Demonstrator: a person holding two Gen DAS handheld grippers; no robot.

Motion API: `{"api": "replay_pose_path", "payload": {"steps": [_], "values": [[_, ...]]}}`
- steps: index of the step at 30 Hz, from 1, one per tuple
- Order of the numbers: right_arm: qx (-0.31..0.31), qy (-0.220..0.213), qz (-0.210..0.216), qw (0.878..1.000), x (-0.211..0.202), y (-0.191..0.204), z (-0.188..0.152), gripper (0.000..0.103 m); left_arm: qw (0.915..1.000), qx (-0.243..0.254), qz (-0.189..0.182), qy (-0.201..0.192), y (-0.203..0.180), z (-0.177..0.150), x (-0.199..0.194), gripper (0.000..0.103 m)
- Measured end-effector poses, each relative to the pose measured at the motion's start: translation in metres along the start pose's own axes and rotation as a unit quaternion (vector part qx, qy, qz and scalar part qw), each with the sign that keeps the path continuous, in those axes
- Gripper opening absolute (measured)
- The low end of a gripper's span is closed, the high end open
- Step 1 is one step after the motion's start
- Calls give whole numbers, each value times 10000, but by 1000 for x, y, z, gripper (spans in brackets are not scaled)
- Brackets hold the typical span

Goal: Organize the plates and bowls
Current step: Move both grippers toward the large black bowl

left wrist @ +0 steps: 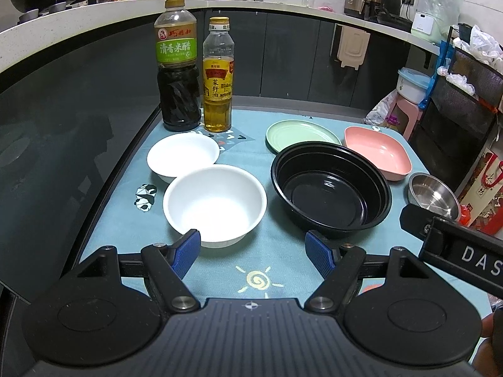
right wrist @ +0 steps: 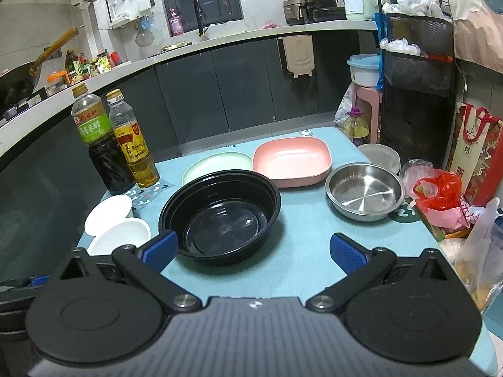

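On the teal tablecloth (left wrist: 283, 270) sit a white bowl (left wrist: 215, 204), a smaller white bowl (left wrist: 183, 155) behind it, a black round bowl (left wrist: 331, 188), a green plate (left wrist: 301, 135), a pink square dish (left wrist: 377, 152) and a steel bowl (left wrist: 433, 195). My left gripper (left wrist: 253, 251) is open, hovering just short of the white and black bowls, holding nothing. My right gripper (right wrist: 253, 251) is open too, near the front of the black bowl (right wrist: 220, 216). Beyond it lie the steel bowl (right wrist: 364, 191), pink dish (right wrist: 292, 160), green plate (right wrist: 217, 161) and white bowls (right wrist: 121, 235).
A dark vinegar bottle (left wrist: 178, 69) and an oil bottle (left wrist: 218, 78) stand at the table's back left. Plastic bags (right wrist: 440, 198) and a red gift bag (right wrist: 474, 150) crowd the right edge. A clear lidded container (right wrist: 380, 157) sits behind the steel bowl. Kitchen counter and cabinets lie behind.
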State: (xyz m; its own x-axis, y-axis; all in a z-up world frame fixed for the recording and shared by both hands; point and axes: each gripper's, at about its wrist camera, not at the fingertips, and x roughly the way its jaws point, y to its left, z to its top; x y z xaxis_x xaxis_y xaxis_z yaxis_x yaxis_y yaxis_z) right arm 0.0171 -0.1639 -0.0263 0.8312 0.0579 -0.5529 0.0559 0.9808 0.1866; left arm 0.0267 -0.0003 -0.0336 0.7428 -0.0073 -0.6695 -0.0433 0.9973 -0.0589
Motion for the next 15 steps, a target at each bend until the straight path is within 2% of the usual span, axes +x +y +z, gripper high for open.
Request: {"api": "replay_pose_path", "payload": {"steps": [15], "values": [[9,14,-2,10000,1,-1,0,63,10000,51,15,24,-1,-1,2,71]]}}
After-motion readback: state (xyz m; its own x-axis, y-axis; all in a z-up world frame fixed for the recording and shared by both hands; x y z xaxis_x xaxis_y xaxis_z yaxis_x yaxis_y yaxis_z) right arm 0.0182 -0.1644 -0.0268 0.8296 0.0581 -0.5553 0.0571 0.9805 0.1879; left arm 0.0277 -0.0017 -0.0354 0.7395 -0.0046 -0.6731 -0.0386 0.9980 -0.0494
